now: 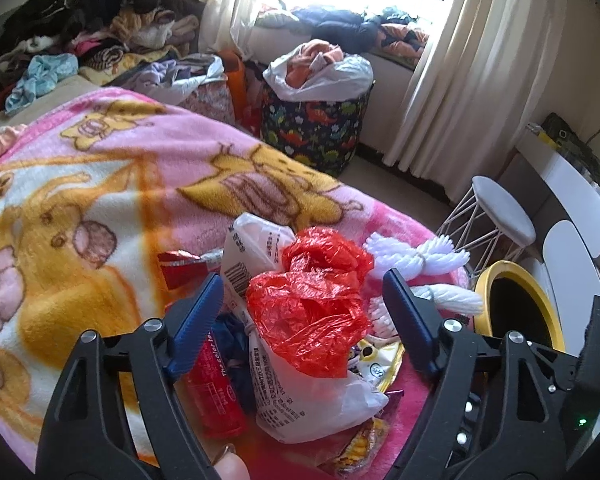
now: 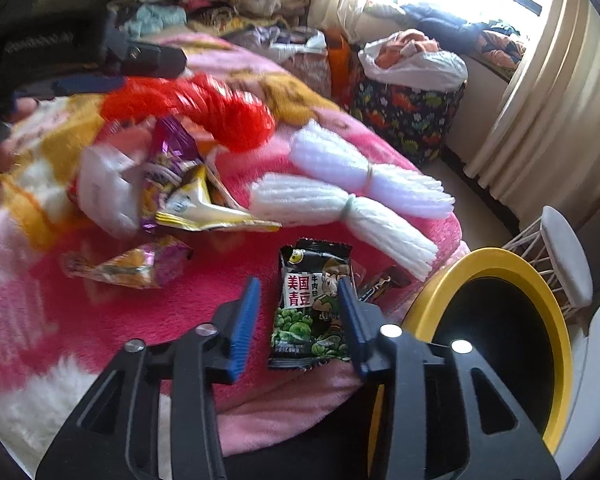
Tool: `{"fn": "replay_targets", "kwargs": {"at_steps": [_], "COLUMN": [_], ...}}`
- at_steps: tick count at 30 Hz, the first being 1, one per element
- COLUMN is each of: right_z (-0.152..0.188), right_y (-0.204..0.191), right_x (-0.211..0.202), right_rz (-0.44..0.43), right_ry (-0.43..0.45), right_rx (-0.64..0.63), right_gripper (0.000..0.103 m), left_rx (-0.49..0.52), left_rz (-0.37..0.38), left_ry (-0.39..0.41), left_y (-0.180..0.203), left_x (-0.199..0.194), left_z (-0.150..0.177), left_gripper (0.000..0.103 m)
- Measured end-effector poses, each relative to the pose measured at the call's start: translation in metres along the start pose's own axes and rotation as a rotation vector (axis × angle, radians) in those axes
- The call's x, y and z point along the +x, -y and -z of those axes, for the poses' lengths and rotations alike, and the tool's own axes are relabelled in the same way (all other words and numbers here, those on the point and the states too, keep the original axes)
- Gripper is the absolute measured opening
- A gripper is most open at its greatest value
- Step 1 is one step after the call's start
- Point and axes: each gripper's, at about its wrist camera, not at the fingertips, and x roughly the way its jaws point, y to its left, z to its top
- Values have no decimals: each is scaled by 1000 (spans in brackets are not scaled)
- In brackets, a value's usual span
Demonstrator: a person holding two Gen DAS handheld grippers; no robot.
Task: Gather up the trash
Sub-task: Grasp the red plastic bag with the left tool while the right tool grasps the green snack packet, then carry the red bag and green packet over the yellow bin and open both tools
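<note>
The left gripper (image 1: 302, 308) stood with jaws apart around a crumpled red bag (image 1: 312, 300) at lower centre of its view; the pads did not visibly press it. The right gripper (image 2: 298, 312) had its jaws partly drawn in on either side of a green pea packet (image 2: 310, 312) lying flat on the pink blanket (image 2: 100, 312); the right pad touched or nearly touched its edge, the left pad stood clear, so no grip yet.

Both pieces looked light and soft. The red bag seemed likely to crush and slide, so a bite on its bunched middle would serve best. The packet looked slick foil and flat; pinching across its narrow width would probably buckle it enough to lift.

Other litter crowded round: a white bag (image 1: 300, 400) under the red one, a red tube (image 1: 214, 384) at lower left, 2 white foam bundles (image 2: 364, 196) and purple-and-yellow wrappers (image 2: 180, 196). The yellow-rimmed bin (image 2: 496, 336) stood at lower right, just beside the bed edge. A stool (image 1: 500, 216) and dinosaur hamper (image 1: 316, 128) stood farther back.
</note>
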Motion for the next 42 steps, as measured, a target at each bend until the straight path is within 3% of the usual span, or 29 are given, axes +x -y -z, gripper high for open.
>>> {"fn": "replay_targets", "kwargs": {"at_steps": [2, 3, 6, 11, 13, 21, 29, 42], "right_z": [-3, -3, -3, 2, 4, 11, 17, 36], "right_y": [-1, -1, 1, 19, 24, 42, 61, 98], "right_x": [9, 10, 6, -15, -23, -62, -88, -112], "right_rz": [-6, -14, -52, -225, -246, -285, -278, -249], "right_ry": [-22, -20, 11, 104, 127, 240, 306, 367], "right_rx": [-7, -2, 24, 158, 181, 255, 295, 384], "right_gripper": [11, 9, 6, 4, 4, 4, 4, 4], "left_rx": [-11, -14, -10, -16, -17, 1, 58, 125], "left_rz": [1, -1, 2, 9, 25, 81, 133, 178], "left_ry": [-11, -17, -39, -40, -19, 111, 188, 186], "left_y": [-1, -2, -2, -1, 2, 25, 55, 100], "left_x": [4, 6, 10, 8, 3, -35, -65, -74], "left_z": [0, 0, 2, 4, 3, -14, -26, -17], "left_gripper": [64, 61, 45, 11, 6, 4, 3, 3]}}
